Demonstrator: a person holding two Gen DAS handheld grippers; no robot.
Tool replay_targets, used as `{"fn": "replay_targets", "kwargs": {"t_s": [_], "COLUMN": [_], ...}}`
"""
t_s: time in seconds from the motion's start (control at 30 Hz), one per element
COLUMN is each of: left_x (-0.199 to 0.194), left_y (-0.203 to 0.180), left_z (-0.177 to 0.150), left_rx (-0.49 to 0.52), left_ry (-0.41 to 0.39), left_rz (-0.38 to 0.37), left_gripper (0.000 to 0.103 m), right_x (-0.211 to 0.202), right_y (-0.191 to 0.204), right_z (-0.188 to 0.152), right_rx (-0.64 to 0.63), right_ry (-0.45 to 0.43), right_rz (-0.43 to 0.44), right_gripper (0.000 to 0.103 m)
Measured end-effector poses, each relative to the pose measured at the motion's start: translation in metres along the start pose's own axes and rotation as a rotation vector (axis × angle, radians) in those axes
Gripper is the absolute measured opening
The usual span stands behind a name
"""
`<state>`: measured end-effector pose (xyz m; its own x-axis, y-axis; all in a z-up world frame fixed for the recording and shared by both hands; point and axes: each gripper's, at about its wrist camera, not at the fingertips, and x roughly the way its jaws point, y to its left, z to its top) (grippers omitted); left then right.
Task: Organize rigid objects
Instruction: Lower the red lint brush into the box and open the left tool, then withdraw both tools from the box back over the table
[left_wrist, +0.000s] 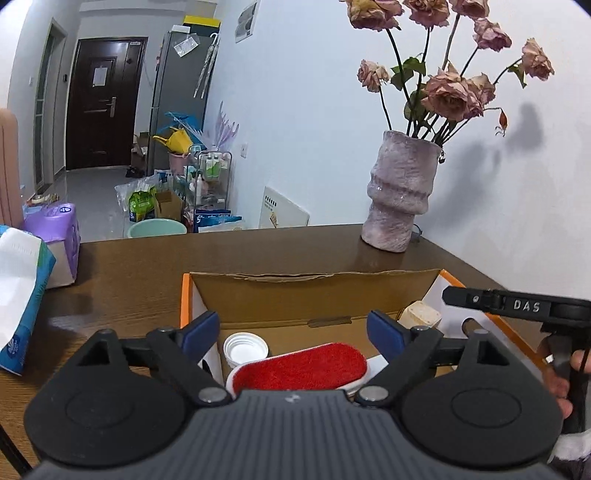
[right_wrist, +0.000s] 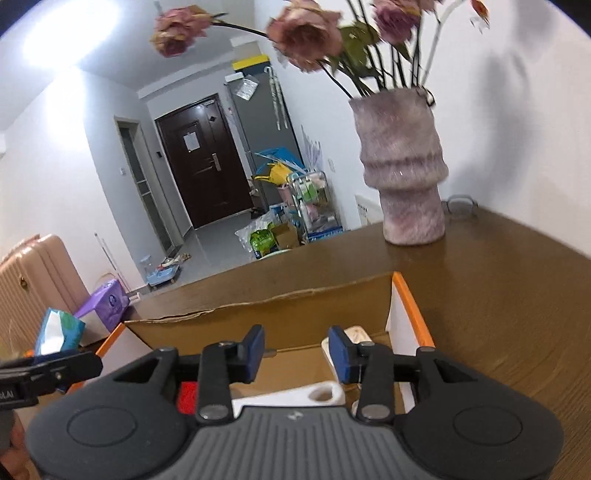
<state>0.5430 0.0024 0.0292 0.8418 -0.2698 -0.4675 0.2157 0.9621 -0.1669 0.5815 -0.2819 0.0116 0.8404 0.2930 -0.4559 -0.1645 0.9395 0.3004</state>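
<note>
My left gripper and right gripper both hang released over the cardboard box. The red lint brush lies at six o'clock: light, stiff; I'd pinch its white handle.

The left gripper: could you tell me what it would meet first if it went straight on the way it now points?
Probably the far wall of the cardboard box: the left gripper, jaws open, aims over the red brush and white lid lying lower in the box. Depth is unclear, so it might clip the brush first.

White walls, dark door, grey floor.
</note>
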Motion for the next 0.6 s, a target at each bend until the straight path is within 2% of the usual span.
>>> {"fn": "replay_targets", "kwargs": {"t_s": [0.13, 0.2, 0.3, 0.43, 0.6], "left_x": [0.001, -0.003, -0.012, -0.035, -0.076], "left_y": [-0.002, -0.004, -0.013, -0.028, -0.048], "left_z": [-0.001, -0.003, -0.007, -0.011, -0.017], "left_rx": [-0.017, -0.019, 0.012, 0.058, 0.085], "left_ry": [0.018, 0.031, 0.069, 0.1, 0.097], "left_rz": [-0.002, -0.018, -0.043, -0.031, 0.003], "left_gripper": [0.089, 0.094, 0.095, 0.098, 0.098], "right_x": [-0.006, -0.009, -0.019, -0.041, -0.089], "right_y": [0.002, 0.004, 0.011, 0.021, 0.034], "right_z": [0.003, 0.004, 0.003, -0.001, -0.009], "right_rx": [-0.036, -0.071, -0.14, -0.217, -0.243], "right_ry": [0.035, 0.062, 0.115, 0.153, 0.143], "right_rz": [-0.017, -0.026, -0.033, -0.053, -0.047], "right_gripper": [0.04, 0.042, 0.05, 0.054, 0.057]}}
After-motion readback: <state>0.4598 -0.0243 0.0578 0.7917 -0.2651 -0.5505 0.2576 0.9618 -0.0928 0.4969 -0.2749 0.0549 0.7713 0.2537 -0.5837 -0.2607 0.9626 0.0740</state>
